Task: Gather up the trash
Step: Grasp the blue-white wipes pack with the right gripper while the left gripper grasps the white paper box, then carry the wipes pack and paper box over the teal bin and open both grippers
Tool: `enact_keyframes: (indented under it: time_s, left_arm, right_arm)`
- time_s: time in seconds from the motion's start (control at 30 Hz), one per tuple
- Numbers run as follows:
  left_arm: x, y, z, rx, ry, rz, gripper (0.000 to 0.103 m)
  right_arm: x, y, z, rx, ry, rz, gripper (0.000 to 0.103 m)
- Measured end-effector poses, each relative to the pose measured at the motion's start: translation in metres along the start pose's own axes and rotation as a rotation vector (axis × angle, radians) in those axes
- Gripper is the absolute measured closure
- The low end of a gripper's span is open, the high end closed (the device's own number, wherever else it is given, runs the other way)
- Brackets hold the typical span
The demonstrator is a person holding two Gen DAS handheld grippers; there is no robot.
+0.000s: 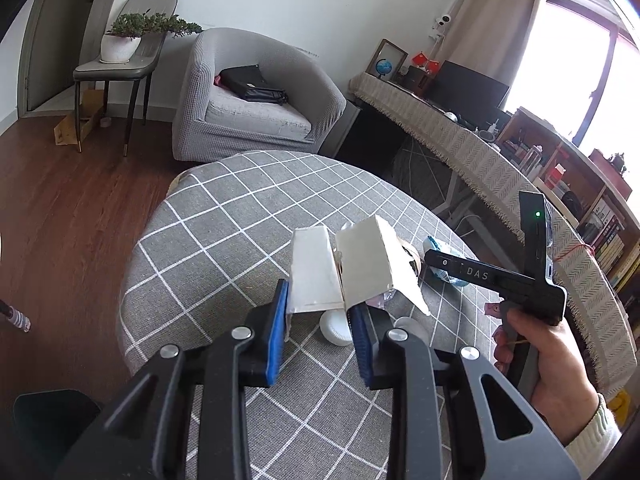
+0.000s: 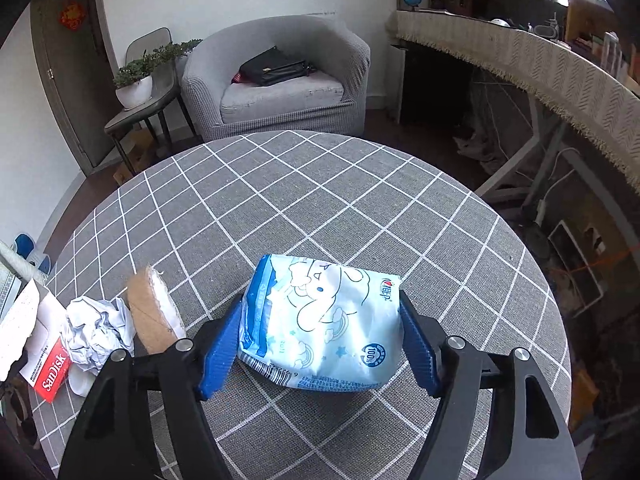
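Note:
My left gripper (image 1: 320, 326) is shut on a torn white cardboard box (image 1: 352, 268), which stands up between the blue pads above the round table (image 1: 224, 216). In the right wrist view a light blue tissue pack (image 2: 324, 320) lies on the checked cloth. My right gripper (image 2: 320, 344) is closed around it, with a pad against each side. Left of that pack lie a brown cardboard roll (image 2: 154, 316), a crumpled white paper (image 2: 96, 332) and a red and white SanDisk package (image 2: 52, 368). The left wrist view shows a hand (image 1: 548, 364) holding the right gripper's handle.
Two small white round objects (image 1: 336, 328) lie on the cloth under the held box. A grey armchair (image 2: 280, 76) with a black bag stands beyond the table. A cloth-covered desk (image 2: 520, 56) runs along the right. A stool with a potted plant (image 2: 134, 84) stands at the left.

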State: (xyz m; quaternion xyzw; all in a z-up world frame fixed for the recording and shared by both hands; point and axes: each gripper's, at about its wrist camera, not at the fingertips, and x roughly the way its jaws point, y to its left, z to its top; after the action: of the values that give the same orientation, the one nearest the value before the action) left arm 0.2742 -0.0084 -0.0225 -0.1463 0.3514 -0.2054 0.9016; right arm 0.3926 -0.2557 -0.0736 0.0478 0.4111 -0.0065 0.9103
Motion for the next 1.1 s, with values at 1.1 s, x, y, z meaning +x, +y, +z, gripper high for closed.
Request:
enact_keyframes:
  time_s: [1.1]
  left_arm:
    - [-0.130,0.033,-0.072,0.038,-0.016,0.130,0.071]
  right_arm:
    - [-0.090,0.085,-0.082,-0.036,-0.069,0.212,0.030]
